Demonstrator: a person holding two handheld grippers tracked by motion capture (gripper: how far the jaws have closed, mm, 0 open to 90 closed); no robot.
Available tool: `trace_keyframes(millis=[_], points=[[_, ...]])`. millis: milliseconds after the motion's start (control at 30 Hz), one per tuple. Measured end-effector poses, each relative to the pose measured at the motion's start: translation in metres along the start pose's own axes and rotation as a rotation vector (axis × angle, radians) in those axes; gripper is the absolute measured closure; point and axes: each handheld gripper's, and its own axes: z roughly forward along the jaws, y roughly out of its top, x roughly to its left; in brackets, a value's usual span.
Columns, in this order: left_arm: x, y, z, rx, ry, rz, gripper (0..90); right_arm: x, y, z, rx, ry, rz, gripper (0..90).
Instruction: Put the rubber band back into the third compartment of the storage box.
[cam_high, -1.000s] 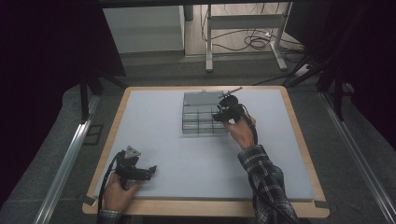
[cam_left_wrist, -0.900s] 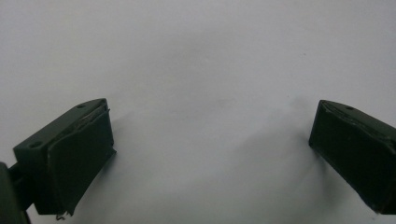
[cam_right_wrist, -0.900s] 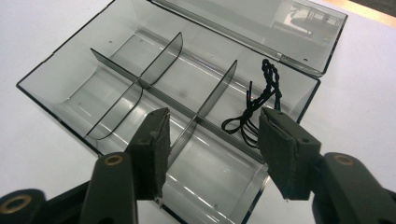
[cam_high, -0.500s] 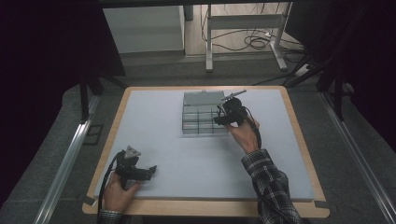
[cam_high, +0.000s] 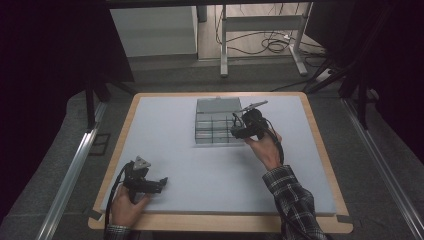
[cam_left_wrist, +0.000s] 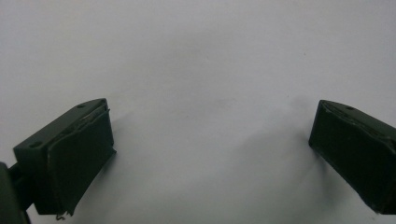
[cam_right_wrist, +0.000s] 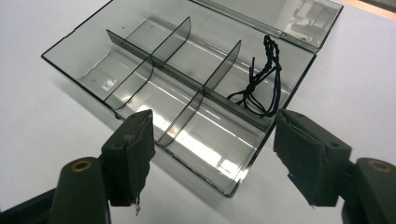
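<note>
1. Clear smoky-grey plastic organiser box (cam_right_wrist: 187, 88) sits on the white table mat (cam_high: 165, 130), toward the far middle of it; lid (cam_right_wrist: 275, 18) flipped open & lying flat behind.
2. Box has dividers splitting it into 6 compartments, 2 rows of 3; black braided cord (cam_right_wrist: 259, 77) lies loose in one end compartment of the row nearest the lid, by the right-hand wall in the right gripper view; other compartments look bare.
3. Right gripper (cam_right_wrist: 212, 154) hovers just over the box's near corner; jaws have just been opening & now stand spread wide w/ nothing pinched between the pads, cord is apart from them, further in.
4. In the high view the right gripper (cam_high: 239, 131) is at the box's right edge (cam_high: 239, 120), hand behind it, plaid sleeve (cam_high: 295, 205) trailing back to the table's near edge.
5. Left gripper (cam_high: 159, 184) is at the near-left of the mat, well apart from the box; jaws spread wide too, nothing between them, just bare white mat (cam_left_wrist: 201, 70) in its own view.
6. Wooden rim (cam_high: 220, 222) runs round the mat; dark floor beyond.
</note>
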Motion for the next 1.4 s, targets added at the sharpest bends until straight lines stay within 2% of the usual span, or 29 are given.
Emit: trace_keyframes(millis=[500, 800, 1400], points=[[0.000, 0.000, 0.000, 0.000, 0.000, 0.000, 0.0, 0.009, -0.016, -0.009, 0.009, -0.015, -0.038, 21.6], [0.000, 0.000, 0.000, 0.000, 0.000, 0.000, 0.0, 0.013, -0.025, -0.014, 0.000, -0.008, -0.047, 18.8], [0.000, 0.000, 0.000, -0.005, 0.000, -0.006, 0.0, 0.015, -0.049, -0.027, 0.002, 0.008, -0.040, 12.4]])
